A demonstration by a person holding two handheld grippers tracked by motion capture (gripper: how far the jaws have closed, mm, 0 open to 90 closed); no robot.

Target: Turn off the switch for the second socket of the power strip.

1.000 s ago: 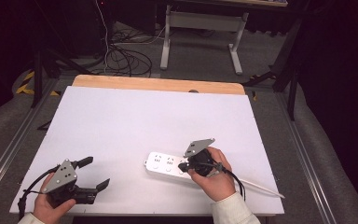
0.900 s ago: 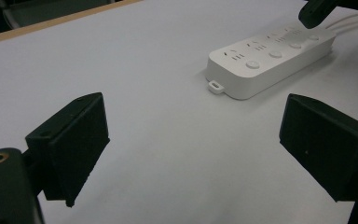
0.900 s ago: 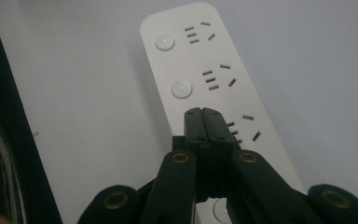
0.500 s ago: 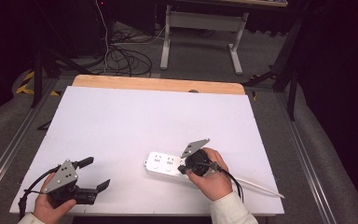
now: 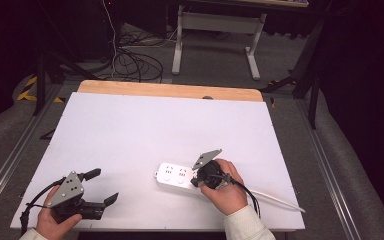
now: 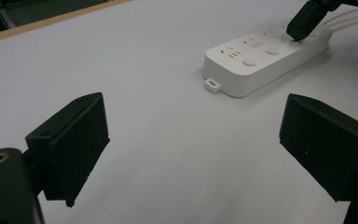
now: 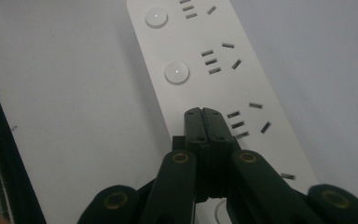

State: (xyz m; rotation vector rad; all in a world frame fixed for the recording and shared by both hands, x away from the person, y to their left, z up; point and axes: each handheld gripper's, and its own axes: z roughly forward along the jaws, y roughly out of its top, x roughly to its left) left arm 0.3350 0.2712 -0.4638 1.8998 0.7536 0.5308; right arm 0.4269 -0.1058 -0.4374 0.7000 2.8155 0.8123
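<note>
At the left of the high view we see the left gripper (image 5: 102,187), black with a grey three-cornered plate on top, held low near the front left corner of the white rectangular tabletop (image 5: 130,130). Its jaws stand spread wide with nothing between them, and they point rightward across the table. In the left gripper view the same two black jaws frame bare table, with the strip lying farther off beyond them.

Moving right, we come to the white plastic power strip (image 5: 172,174) with round buttons beside its socket groups. It lies flat on the tabletop, right of centre and toward the front edge. Its long axis runs across the table from left to right, tilted slightly so the right end sits nearer the person. Its free end with a small loop tab (image 6: 211,84) points left, toward the left gripper, and a white cable (image 5: 280,201) leaves the right end toward the front right corner.

Farther right, the right gripper (image 5: 196,181) is over the strip's right part. Its jaws are pressed together, pinching nothing. In the right gripper view the closed tip (image 7: 204,114) rests on the strip's top face, just beside a group of slots; the button there we cannot make out under the jaws.
</note>
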